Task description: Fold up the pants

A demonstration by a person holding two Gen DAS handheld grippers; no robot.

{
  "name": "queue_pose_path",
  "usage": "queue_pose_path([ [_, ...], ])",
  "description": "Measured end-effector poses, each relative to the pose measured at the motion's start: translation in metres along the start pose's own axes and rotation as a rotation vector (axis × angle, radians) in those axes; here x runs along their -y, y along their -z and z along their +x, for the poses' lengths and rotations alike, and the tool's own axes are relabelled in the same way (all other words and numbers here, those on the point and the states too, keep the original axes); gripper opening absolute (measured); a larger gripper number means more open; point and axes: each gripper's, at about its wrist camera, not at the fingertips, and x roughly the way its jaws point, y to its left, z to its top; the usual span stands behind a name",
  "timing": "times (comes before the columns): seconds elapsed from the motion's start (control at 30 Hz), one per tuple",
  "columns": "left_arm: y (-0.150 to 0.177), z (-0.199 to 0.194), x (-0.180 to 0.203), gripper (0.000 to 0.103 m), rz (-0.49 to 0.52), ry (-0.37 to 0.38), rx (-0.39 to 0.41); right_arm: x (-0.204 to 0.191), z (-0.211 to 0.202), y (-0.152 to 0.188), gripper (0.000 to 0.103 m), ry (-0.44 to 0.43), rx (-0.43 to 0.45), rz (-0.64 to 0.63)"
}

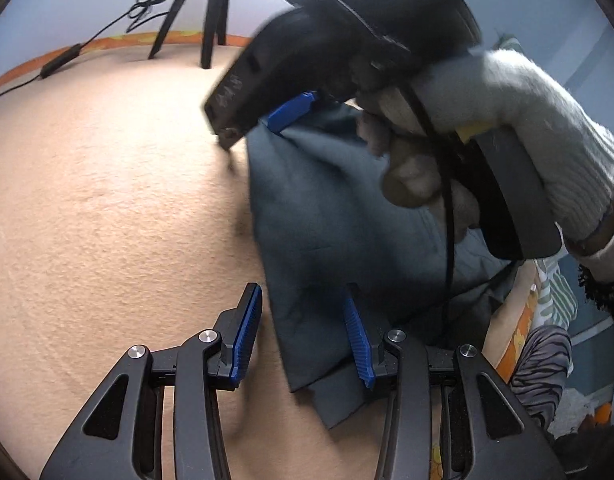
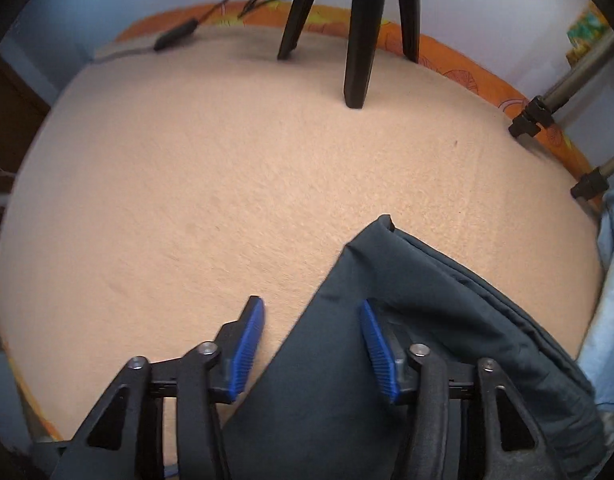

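- The dark slate-blue fabric pants [image 2: 407, 320] lie bunched and layered on the peach fleece-covered table [image 2: 227, 180], at the 5 o'clock part of the right wrist view.
- Judging by the stacked edges, some folding is done; squaring and final folds seem left.
- The right gripper [image 2: 311, 344] has its jaws apart astride the cloth's edge, pressing nothing.
- The left gripper [image 1: 303, 332] likewise stands open over a corner.
- A white-gloved hand [image 1: 527, 128] carries the right tool at 2 o'clock in the left wrist view.
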Motion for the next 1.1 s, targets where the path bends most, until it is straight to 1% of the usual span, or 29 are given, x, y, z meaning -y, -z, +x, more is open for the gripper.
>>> queue_pose_path([
  [0.03, -0.001, 0.0, -0.003, 0.04, -0.013, -0.007, 0.001, -0.002, -0.001, 0.001, 0.043, 0.008, 0.005, -0.014],
  [0.07, -0.001, 0.002, -0.001, 0.04, -0.021, -0.009, 0.001, -0.003, -0.002, 0.002, 0.028, 0.015, 0.012, -0.023],
  [0.13, -0.003, 0.003, -0.002, 0.04, -0.031, -0.008, -0.002, -0.002, -0.003, 0.003, 0.01, 0.037, 0.024, -0.021],
  [0.17, -0.004, 0.003, -0.003, 0.04, -0.033, -0.007, -0.005, 0.0, -0.004, 0.004, 0.005, 0.031, 0.027, -0.014],
  [0.27, -0.006, 0.009, -0.001, 0.04, -0.046, 0.008, -0.024, 0.011, -0.013, 0.009, 0.0, -0.028, 0.056, 0.026],
  [0.43, -0.008, 0.016, 0.007, 0.04, -0.042, 0.035, -0.049, 0.04, -0.039, 0.015, 0.0, -0.113, 0.122, 0.087],
  [0.5, -0.008, 0.014, 0.012, 0.039, -0.04, 0.033, -0.032, 0.053, -0.054, 0.019, 0.0, -0.134, 0.155, 0.108],
  [0.53, -0.009, 0.012, 0.014, 0.023, -0.039, 0.034, -0.021, 0.056, -0.059, 0.02, 0.0, -0.146, 0.165, 0.114],
  [0.57, -0.009, 0.011, 0.016, 0.011, -0.038, 0.03, -0.008, 0.061, -0.066, 0.022, 0.0, -0.155, 0.176, 0.126],
  [0.67, -0.012, 0.0, 0.027, 0.008, -0.02, 0.035, 0.034, 0.081, -0.078, 0.024, 0.0, -0.179, 0.199, 0.148],
  [0.77, -0.014, -0.015, 0.043, 0.006, 0.04, 0.034, 0.079, 0.089, -0.087, 0.025, 0.0, -0.204, 0.222, 0.16],
  [0.83, -0.014, -0.02, 0.058, 0.006, 0.083, 0.02, 0.103, 0.092, -0.09, 0.026, 0.0, -0.223, 0.233, 0.167],
  [0.87, -0.013, -0.021, 0.064, 0.006, 0.094, 0.016, 0.11, 0.094, -0.092, 0.029, 0.0, -0.232, 0.238, 0.17],
  [0.93, -0.013, -0.022, 0.069, 0.006, 0.098, 0.006, 0.122, 0.084, -0.09, 0.026, 0.0, -0.243, 0.245, 0.168],
  [0.97, -0.012, -0.022, 0.07, 0.006, 0.095, 0.001, 0.123, 0.083, -0.09, 0.026, 0.005, -0.252, 0.248, 0.16],
  [1.0, -0.011, -0.02, 0.073, 0.006, 0.093, -0.002, 0.126, 0.08, -0.089, 0.026, 0.008, -0.259, 0.243, 0.16],
  [1.03, -0.01, -0.018, 0.074, 0.006, 0.094, -0.003, 0.128, 0.081, -0.088, 0.025, 0.021, -0.258, 0.226, 0.167],
  [1.07, -0.008, -0.019, 0.072, 0.006, 0.094, -0.004, 0.128, 0.081, -0.087, 0.023, 0.042, -0.263, 0.213, 0.168],
  [1.1, -0.007, -0.017, 0.073, 0.006, 0.093, -0.003, 0.131, 0.079, -0.087, 0.023, 0.045, -0.26, 0.209, 0.162],
])
